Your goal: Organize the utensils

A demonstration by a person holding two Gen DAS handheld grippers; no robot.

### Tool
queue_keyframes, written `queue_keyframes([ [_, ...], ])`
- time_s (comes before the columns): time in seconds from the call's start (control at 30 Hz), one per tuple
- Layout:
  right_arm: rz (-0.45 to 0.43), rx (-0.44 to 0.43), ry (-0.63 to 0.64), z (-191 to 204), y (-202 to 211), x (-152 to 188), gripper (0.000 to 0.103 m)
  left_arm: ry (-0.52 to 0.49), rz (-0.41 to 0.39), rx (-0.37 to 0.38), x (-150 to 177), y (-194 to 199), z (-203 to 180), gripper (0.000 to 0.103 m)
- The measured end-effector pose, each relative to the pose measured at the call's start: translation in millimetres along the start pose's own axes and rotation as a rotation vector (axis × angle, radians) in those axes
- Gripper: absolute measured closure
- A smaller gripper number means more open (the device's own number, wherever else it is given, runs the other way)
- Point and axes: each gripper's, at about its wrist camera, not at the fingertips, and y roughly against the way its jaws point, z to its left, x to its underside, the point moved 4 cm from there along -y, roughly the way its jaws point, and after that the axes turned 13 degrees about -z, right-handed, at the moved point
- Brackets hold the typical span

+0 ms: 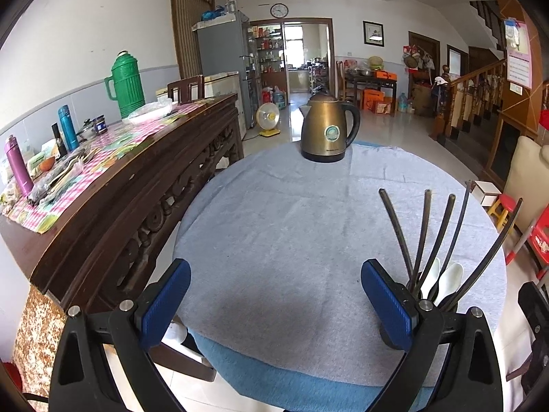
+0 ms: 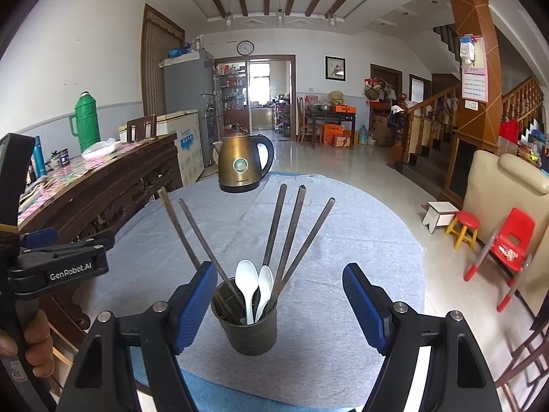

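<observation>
A dark cup (image 2: 252,329) stands on the round table's grey cloth (image 2: 343,240). It holds several dark chopsticks (image 2: 295,219) and two white spoons (image 2: 247,285). My right gripper (image 2: 279,304) is open, its blue pads (image 2: 194,305) on either side of the cup, apart from it. My left gripper (image 1: 276,300) is open and empty over bare cloth. In the left wrist view the chopsticks (image 1: 435,233) and spoons (image 1: 449,278) rise just behind its right finger; the cup is hidden there. The left gripper also shows at the left edge of the right wrist view (image 2: 58,261).
A brass kettle (image 1: 327,127) stands at the table's far side. A dark wooden sideboard (image 1: 113,185) with a green thermos (image 1: 126,84), bottles and packets runs along the left. A red child's chair (image 2: 511,243) and small stools stand on the floor at right.
</observation>
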Motion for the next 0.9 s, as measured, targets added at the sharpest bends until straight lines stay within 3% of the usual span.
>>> queue_keyframes([
  [0.63, -0.008, 0.011, 0.002, 6.8, -8.9, -5.5, 0.024, -0.032, -0.008, 0.025, -0.6, 1.4, -11.4, 0.004],
  [0.9, 0.001, 0.009, -0.032, -14.4, -21.8, 6.8, 0.024, -0.02, 0.054, 0.02, 9.8, -30.8, -12.3, 0.004],
])
